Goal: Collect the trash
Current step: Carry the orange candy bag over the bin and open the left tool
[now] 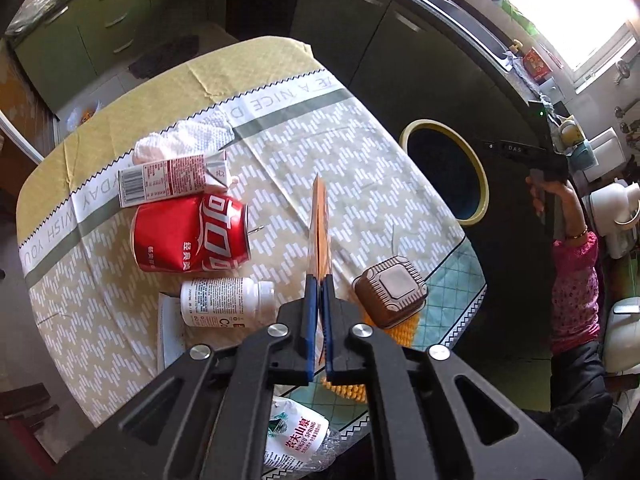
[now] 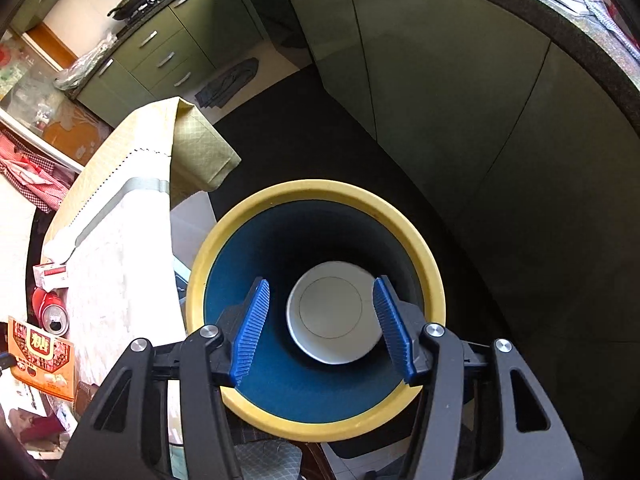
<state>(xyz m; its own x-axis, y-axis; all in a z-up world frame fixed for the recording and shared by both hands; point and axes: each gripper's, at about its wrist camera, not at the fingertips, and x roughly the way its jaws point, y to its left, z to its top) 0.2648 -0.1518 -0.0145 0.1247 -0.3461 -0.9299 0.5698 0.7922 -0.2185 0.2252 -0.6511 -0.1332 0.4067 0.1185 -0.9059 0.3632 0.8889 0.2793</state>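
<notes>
My left gripper [image 1: 319, 280] is shut on a thin orange packet [image 1: 320, 224], seen edge-on above the table; the same packet [image 2: 40, 360] shows its printed face in the right wrist view. Below it on the tablecloth [image 1: 340, 152] lie a red cola can [image 1: 192, 234], a red-and-white carton [image 1: 172, 178], a white pill bottle [image 1: 224, 306], a brown plastic tray [image 1: 390, 290] and a crushed water bottle [image 1: 296, 440]. My right gripper [image 2: 320, 284] hangs open over the yellow-rimmed blue bin [image 2: 320, 188]. A white paper bowl [image 2: 332, 312] lies at the bin's bottom, apart from the fingers.
The bin [image 1: 482, 176] stands on the dark floor just off the table's right edge. A crumpled white tissue [image 1: 180, 140] lies behind the carton. A person in a pink sleeve [image 1: 576, 288] stands at the counter on the right. Green cabinets [image 2: 440, 80] line the walls.
</notes>
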